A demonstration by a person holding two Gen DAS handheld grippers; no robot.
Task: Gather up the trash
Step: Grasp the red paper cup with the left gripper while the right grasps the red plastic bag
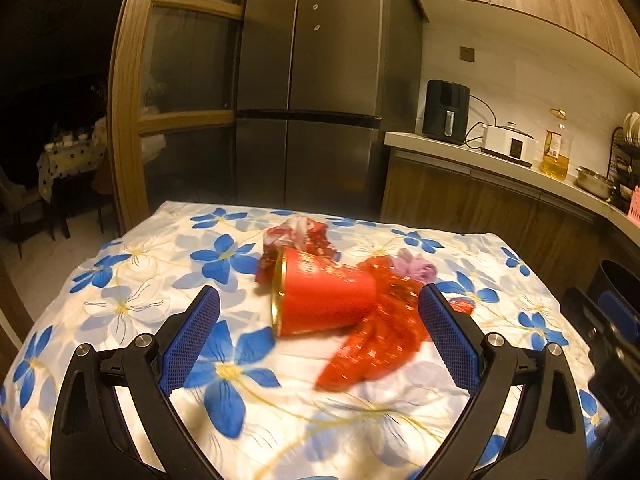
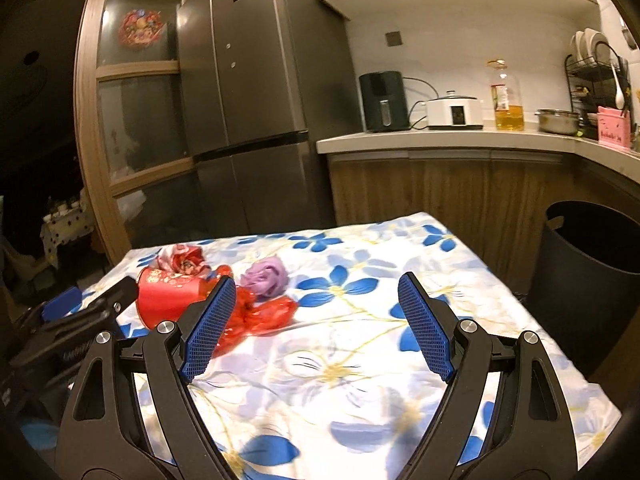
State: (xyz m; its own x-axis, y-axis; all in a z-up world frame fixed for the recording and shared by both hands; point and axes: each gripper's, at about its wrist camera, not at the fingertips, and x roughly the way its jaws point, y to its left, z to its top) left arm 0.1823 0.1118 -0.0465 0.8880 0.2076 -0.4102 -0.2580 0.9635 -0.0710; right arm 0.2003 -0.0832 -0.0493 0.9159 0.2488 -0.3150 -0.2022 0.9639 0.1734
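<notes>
Left gripper point(image 1: 320, 312): fingers spread wide, nothing held; blue pads angled outward over the table.
Right gripper point(image 2: 316, 308): fingers spread wide, nothing held; only cloth shows between the pads.
Tablecloth point(image 1: 168, 280): white with blue flowers, under both grippers.
Red wrapper point(image 1: 376, 344): crumpled red film lying flat, just ahead of the left gripper, toward its right pad; in the right wrist view point(image 2: 264, 316) it lies just beyond the right gripper's left pad, partly hidden behind it.
Red cup point(image 1: 324, 296): on its side, gold rim facing the left gripper's left, ahead of and between the left gripper's fingertips; touching the red wrapper. In the right wrist view point(image 2: 168, 296) it lies to the left of the right gripper.
Purple wad point(image 2: 266, 278): crumpled, beyond the red wrapper, ahead-left of the right gripper; in the left wrist view point(image 1: 412, 266) it is ahead-right, behind the cup.
Patterned wad point(image 1: 298, 234): red and white crumpled sheet just behind the cup.
Black bin point(image 2: 588, 264): open top, off the table edge, right of the right gripper.
Refrigerator point(image 2: 256, 80): far ahead, beyond the table.
Counter point(image 2: 440, 138): far ahead-right, carrying appliances and an oil bottle point(image 2: 506, 98).
</notes>
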